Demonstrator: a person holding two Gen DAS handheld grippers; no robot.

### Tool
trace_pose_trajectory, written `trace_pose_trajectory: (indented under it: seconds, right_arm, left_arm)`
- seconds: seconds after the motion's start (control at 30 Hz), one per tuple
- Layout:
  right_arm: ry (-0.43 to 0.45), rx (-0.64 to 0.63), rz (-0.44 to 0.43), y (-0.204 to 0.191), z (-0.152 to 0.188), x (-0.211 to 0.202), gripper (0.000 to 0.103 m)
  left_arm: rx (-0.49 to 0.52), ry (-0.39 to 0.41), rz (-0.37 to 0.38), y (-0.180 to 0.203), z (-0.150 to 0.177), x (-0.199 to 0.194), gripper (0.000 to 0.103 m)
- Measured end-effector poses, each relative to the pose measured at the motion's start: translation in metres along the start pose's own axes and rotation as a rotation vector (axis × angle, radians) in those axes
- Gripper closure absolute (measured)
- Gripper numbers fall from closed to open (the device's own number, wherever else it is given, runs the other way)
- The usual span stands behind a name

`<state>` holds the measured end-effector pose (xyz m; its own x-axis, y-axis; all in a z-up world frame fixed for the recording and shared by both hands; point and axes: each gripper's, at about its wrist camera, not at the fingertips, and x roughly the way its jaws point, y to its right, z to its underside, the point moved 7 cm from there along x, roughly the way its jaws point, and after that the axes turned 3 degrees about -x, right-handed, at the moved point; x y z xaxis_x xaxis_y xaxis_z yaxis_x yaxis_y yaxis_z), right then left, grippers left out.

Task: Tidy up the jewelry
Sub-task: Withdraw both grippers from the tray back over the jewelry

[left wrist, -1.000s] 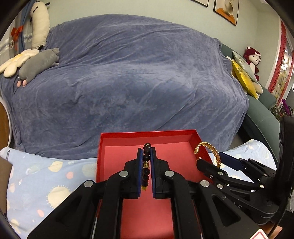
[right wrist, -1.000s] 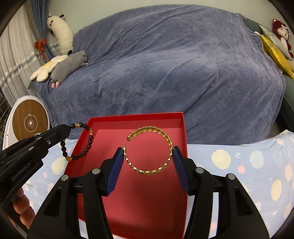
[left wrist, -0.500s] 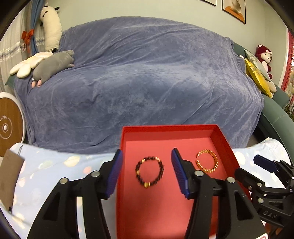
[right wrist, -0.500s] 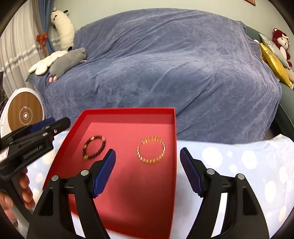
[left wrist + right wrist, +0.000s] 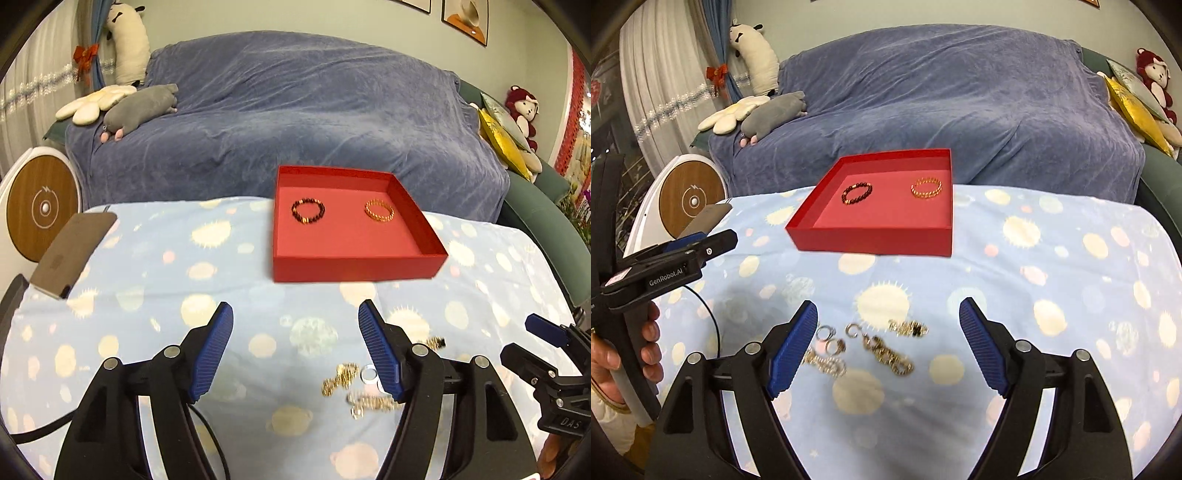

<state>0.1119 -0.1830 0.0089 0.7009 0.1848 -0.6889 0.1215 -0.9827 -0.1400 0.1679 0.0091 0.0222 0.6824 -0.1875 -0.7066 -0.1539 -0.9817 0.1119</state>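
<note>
While both tools hang spread and empty above the spotted blue tablecloth [image 5: 1071,258], one red tray [image 5: 871,236] holds two bracelets: a dark beaded bracelet [image 5: 856,193] and a gold chain bracelet [image 5: 926,187], lying apart. Loose gold jewelry [image 5: 886,356] and rings lie scattered just ahead of the right gripper [image 5: 888,347]; the left gripper [image 5: 295,347] hovers beside them.

Support: table draped in pale blue cloth with sun-and-dot print [image 5: 1052,258]. Directly on it: shallow red cardboard tray [image 5: 871,236], loose pile of small gold-toned jewelry pieces [image 5: 871,349], brown flat card [image 5: 72,254] at left edge.
</note>
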Motion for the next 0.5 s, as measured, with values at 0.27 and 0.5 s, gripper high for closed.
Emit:
trace_pose_trajectory:
  seconds: [0.27,0.5]
  right_arm:
    - [-0.068,-0.096,0.039,-0.016,0.052,0.023,0.033]
    - [-0.105,-0.105,0.058,-0.013,0.055,0.055,0.035]
  left_arm:
    - [0.033,-0.047,-0.038,0.000,0.066,0.002,0.034]
    - [-0.007,-0.115,-0.012,-0.011,0.080,0.023,0.033]
